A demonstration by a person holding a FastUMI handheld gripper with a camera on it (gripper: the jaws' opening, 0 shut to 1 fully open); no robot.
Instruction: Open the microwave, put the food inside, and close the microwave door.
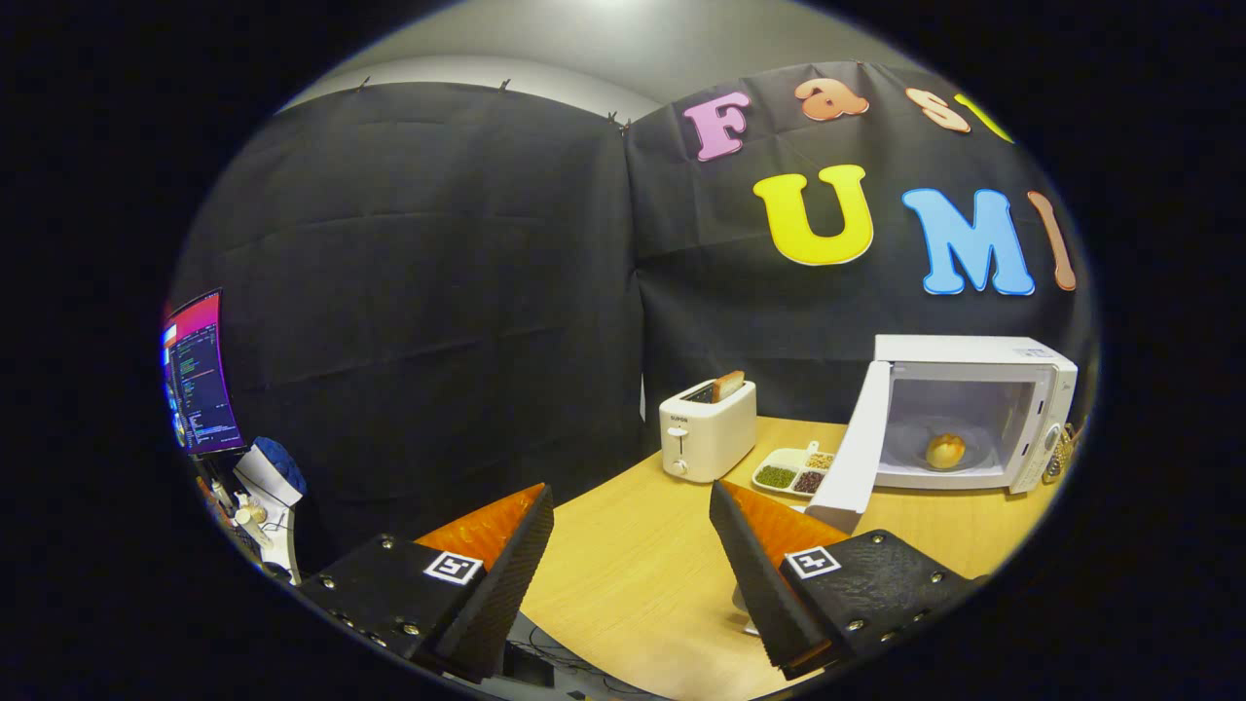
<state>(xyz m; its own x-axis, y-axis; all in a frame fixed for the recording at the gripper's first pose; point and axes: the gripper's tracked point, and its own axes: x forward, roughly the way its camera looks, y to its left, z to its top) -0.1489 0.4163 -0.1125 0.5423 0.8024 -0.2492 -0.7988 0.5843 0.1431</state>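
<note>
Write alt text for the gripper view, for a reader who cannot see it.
A white microwave stands open on a wooden table, a bread roll inside it, well beyond the open, empty gripper. Left of its door lie a divided dish of beans and a white toaster holding a slice of bread.

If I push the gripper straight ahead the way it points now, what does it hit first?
Probably the toaster. The open gripper holds nothing and has bare table ahead, then the toaster. Depth is unclear. The open microwave with the food sits off to the right.
</note>
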